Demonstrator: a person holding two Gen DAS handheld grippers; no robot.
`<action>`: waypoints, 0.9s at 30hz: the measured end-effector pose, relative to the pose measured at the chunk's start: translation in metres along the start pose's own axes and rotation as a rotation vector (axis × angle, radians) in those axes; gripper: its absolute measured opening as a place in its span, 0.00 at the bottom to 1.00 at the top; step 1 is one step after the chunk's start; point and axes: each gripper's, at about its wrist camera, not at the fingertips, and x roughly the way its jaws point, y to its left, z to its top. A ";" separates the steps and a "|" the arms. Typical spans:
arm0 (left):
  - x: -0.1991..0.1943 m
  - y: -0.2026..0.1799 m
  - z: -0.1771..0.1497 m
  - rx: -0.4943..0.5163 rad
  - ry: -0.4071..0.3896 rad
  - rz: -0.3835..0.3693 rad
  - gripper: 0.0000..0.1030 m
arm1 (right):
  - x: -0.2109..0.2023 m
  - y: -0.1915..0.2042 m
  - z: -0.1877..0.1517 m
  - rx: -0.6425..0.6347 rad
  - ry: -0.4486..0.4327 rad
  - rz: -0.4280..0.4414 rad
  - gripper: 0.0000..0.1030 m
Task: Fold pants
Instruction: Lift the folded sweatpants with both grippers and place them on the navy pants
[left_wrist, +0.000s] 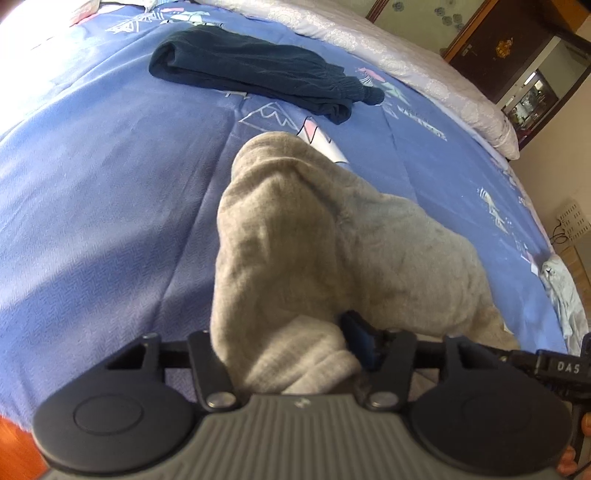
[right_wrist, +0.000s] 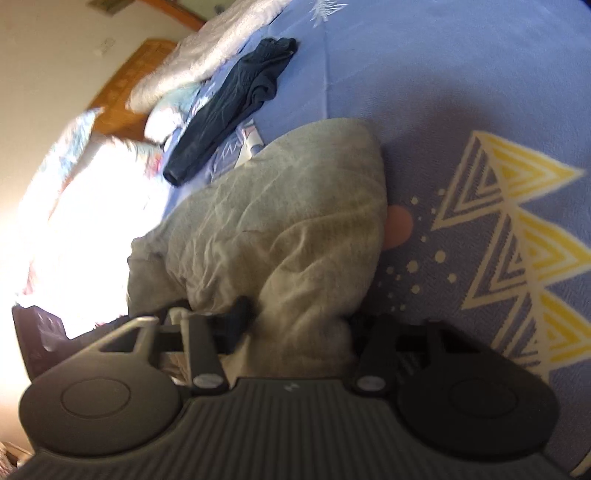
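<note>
Grey fleece pants (left_wrist: 314, 240) lie bunched on the blue patterned bedspread (left_wrist: 110, 184). My left gripper (left_wrist: 295, 354) is shut on a fold of the grey pants, with cloth draped over its fingers; only one dark fingertip (left_wrist: 356, 325) shows. In the right wrist view the same grey pants (right_wrist: 280, 221) lie in front of my right gripper (right_wrist: 295, 325), which is shut on their near edge. Cloth hides most of the fingers. The right view is blurred.
A dark navy garment (left_wrist: 255, 70) lies folded farther up the bed; it also shows in the right wrist view (right_wrist: 236, 99). A white quilt (left_wrist: 406, 62) runs along the far side. A pale cloth (left_wrist: 561, 291) hangs at the bed's right edge. A wooden cabinet (left_wrist: 517, 48) stands beyond.
</note>
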 end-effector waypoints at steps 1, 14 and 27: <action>-0.004 -0.002 0.001 0.000 -0.008 -0.002 0.38 | -0.001 0.007 0.000 -0.025 -0.007 -0.018 0.32; -0.113 -0.019 0.136 0.027 -0.352 -0.073 0.33 | -0.036 0.144 0.097 -0.437 -0.284 0.105 0.23; 0.038 0.036 0.318 0.044 -0.415 0.106 0.35 | 0.121 0.157 0.258 -0.491 -0.411 0.104 0.24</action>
